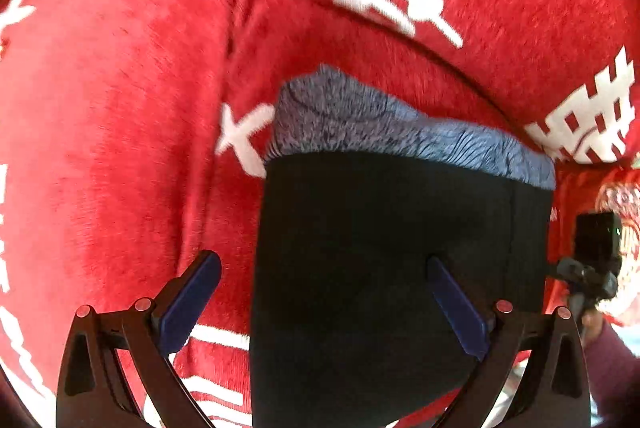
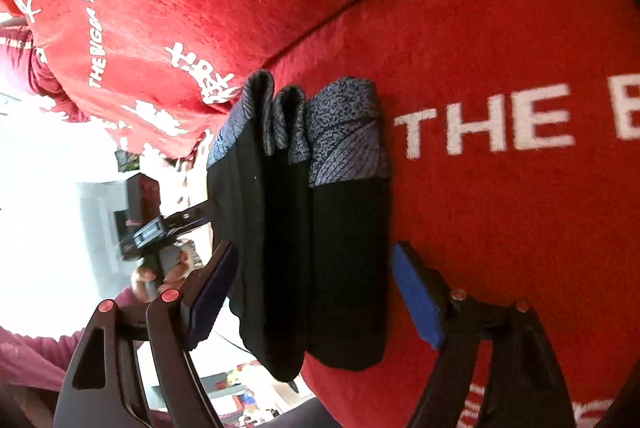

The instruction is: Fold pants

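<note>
Pants (image 1: 400, 248) lie folded on red blanket (image 1: 120, 108); left gripper (image 1: 324, 304) and right gripper (image 2: 316, 296) fingers spread, gripping nothing.

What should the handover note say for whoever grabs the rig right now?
Left gripper: open, jaws wide, holding nothing, straddling the left edge of the pants.
Right gripper: open, holding nothing, jaws either side of the bundle.
Pants: black with a blue-grey patterned band, folded into several layers and lying on the red blanket with white lettering.
Done: folds look made; the right wrist view shows stacked layers.
Left: probably only to tidy the layers, which look slightly uneven at the band end, then back both grippers away.
</note>
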A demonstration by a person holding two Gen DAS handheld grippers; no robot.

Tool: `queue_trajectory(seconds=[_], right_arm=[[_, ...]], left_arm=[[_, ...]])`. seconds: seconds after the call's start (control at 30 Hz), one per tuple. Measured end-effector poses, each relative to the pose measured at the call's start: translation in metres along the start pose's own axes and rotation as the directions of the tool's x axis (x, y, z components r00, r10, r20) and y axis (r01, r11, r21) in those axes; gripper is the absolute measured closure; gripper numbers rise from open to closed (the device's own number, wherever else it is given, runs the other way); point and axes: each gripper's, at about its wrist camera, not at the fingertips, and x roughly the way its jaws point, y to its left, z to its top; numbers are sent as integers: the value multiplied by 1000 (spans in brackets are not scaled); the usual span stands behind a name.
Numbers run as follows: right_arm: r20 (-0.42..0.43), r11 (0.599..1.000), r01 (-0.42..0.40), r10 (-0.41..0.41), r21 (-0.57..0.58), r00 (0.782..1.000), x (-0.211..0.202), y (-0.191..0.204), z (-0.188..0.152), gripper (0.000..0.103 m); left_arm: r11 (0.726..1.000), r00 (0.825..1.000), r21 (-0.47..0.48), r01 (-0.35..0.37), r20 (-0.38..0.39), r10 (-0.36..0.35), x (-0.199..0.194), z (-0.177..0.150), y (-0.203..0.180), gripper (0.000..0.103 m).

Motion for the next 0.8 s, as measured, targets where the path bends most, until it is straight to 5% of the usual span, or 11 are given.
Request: queue_trajectory(seconds=[0.17, 0.37, 0.53, 0.63, 0.8], right_arm=[[-52, 998, -8, 5, -62, 999, 18, 7, 9, 16], [-53, 1000, 0, -1, -8, 999, 28, 7, 19, 17], [-59, 999, 22, -20, 34, 998, 26, 5, 17, 53], [-35, 1000, 6, -5, 20, 999, 20, 13, 11, 60], [-15, 999, -50, 50, 16, 999, 7, 32, 1, 64]], left_arm=[[998, 998, -7, 64, 2, -64, 15, -3, -6, 0], [989, 993, -85, 118, 29, -116, 25, -10, -5, 0], [994, 992, -64, 93, 97, -87, 5, -22, -21, 26], [996, 991, -46, 81, 115, -75, -7, -29, -32, 40], [997, 992, -17, 75, 108, -73, -24, -34, -35, 41]])
